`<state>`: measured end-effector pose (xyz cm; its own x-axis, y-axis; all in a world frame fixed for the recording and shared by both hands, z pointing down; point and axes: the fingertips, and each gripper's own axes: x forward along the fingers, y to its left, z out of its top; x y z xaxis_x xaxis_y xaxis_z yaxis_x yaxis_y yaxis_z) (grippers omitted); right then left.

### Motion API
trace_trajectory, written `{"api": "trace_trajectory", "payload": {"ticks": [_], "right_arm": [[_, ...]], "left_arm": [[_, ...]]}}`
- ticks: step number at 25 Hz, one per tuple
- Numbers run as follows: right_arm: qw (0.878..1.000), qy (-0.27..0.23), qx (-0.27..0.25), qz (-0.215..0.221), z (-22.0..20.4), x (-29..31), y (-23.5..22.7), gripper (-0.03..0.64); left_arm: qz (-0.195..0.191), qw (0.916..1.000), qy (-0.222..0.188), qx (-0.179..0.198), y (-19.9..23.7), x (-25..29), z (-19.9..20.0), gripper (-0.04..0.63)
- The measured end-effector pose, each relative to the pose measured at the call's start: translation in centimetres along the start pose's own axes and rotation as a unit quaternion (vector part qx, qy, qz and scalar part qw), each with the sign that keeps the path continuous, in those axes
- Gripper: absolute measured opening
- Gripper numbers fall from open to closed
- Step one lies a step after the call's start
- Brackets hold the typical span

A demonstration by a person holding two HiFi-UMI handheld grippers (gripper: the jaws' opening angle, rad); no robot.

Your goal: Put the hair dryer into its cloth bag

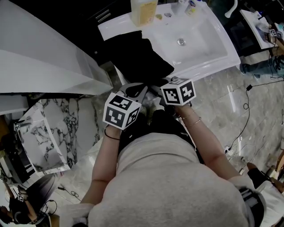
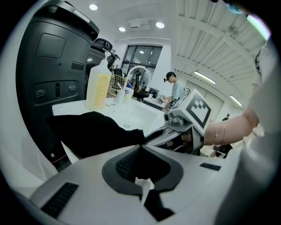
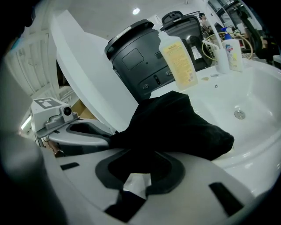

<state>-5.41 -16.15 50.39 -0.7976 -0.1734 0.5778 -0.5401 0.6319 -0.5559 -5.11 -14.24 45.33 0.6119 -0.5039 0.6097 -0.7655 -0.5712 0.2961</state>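
Both tools are on the one black bag [image 1: 137, 55]: the left gripper [image 2: 141, 144] is pinched fully together on a fold of its edge. The right gripper [image 3: 142, 149] is clamped on a thicker bunch of the cloth just beside it, both at the front left corner of the single sink [image 1: 222, 53]. The bag is slumped over the sink's left rim, bulging a bit, and honestly I can't tell if the hair dryer's inside; further out there's one yellow bottle [image 1: 143, 11] on the sink's back left corner and two dark grey machines [image 3: 136, 61] behind that end.
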Motion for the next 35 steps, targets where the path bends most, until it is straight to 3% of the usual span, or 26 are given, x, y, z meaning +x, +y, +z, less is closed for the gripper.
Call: {"api": "trace_trajectory", "payload": {"ticks": [14,18,25,30,35], "right_arm": [[1.0,0.0,0.011,-0.006,0.8,0.8,-0.7,0.072],[1.0,0.007,-0.008,-0.016,1.1,1.2,-0.8,0.075],[0.997,0.037,-0.037,-0.061,0.3,1.2,-1.4,0.104],[0.997,0.019,-0.04,-0.064,0.5,-0.5,-1.3,0.145],[0.995,-0.022,-0.029,-0.094,0.5,-2.7,-1.7,0.156]], "left_arm": [[0.0,1.0,0.0,-0.006,0.2,0.1,-0.1,0.014],[0.001,1.0,0.008,-0.004,0.5,0.3,-0.4,0.014],[0.016,0.9982,0.006,-0.058,1.5,0.4,-0.8,0.014],[0.019,0.9993,0.009,-0.03,1.1,0.2,-0.5,0.015],[0.011,0.9991,-0.007,-0.039,0.9,-0.4,-0.2,0.017]]}}
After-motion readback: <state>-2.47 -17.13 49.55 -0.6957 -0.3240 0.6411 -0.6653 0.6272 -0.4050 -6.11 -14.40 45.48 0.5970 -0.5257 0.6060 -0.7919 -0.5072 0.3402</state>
